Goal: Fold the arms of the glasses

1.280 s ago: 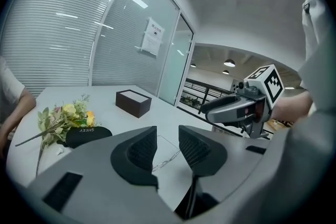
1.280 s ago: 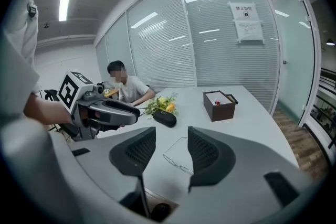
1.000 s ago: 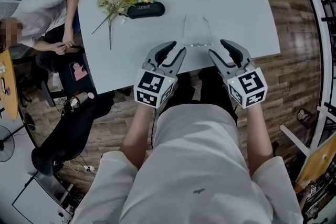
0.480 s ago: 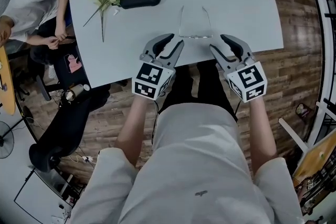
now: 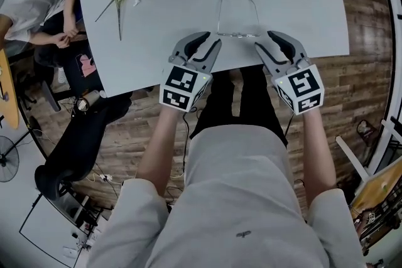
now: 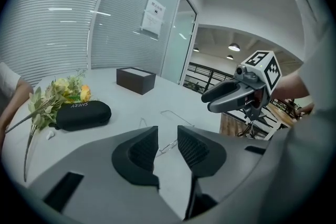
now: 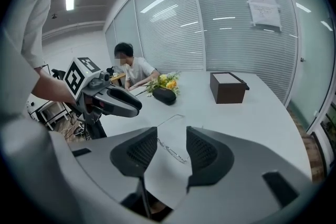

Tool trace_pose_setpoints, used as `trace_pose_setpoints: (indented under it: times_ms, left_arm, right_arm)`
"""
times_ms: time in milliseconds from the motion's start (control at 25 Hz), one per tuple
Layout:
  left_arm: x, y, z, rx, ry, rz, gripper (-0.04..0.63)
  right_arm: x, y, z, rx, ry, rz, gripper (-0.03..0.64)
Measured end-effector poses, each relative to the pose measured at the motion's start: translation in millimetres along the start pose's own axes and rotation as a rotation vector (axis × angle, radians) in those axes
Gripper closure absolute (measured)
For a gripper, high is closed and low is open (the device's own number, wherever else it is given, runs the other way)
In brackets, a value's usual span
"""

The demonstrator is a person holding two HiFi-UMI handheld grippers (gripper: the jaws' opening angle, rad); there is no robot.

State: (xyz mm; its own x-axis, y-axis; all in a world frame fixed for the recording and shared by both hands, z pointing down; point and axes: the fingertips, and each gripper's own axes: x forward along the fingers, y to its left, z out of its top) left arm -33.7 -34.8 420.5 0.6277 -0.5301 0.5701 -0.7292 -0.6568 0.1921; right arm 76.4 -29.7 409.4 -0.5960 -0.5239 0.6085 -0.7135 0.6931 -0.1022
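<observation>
Right now we hold both grippers low at the near edge of the pale surface [image 5: 301, 9]. The glasses [image 5: 237, 34] lie flat on it between them, their 2 arms unfolded and pointing away from us. Our left gripper [image 5: 202, 46] is just beside the frame's left end, our right gripper [image 5: 275, 46] just beside its right end. Both pairs of fingers are closing but stand apart, gripping nothing. The thin frame shows through each gap, just ahead of the tips.
</observation>
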Motion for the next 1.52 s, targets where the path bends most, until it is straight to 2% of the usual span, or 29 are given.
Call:
trace_pose_setpoints:
  times_ms: [320,520,1000,1120,1520]
  left_arm:
    - [14.4,6.6,-11.7,0.040,0.034,0.013,0.483]
    - [25.6,0.0,-16.2,0.079,0.049,-0.020,0.492]
    - [45.2,-12.3,-28.7,0.335,0.162,-0.070,0.520]
    - [49.0,-14.1,-29.9,0.382,0.177,-0.073,0.543]
    - [56.0,-20.3,-37.0,0.539,0.249,-0.116,0.543]
  right_arm:
    - [21.4,-6.2,-11.0,-0.037,0.039,0.034,0.457]
    - [27.8,-13.6,-17.4,-0.036,0.056,0.045,0.460]
    - [35.5,-31.1,-28.1,-0.012,0.094,0.046,0.479]
    - [38.1,-34.7,-33.7,0.004,0.110,0.042,0.488]
    - [46.1,-44.0,-34.1,0.053,0.115,0.043,0.488]
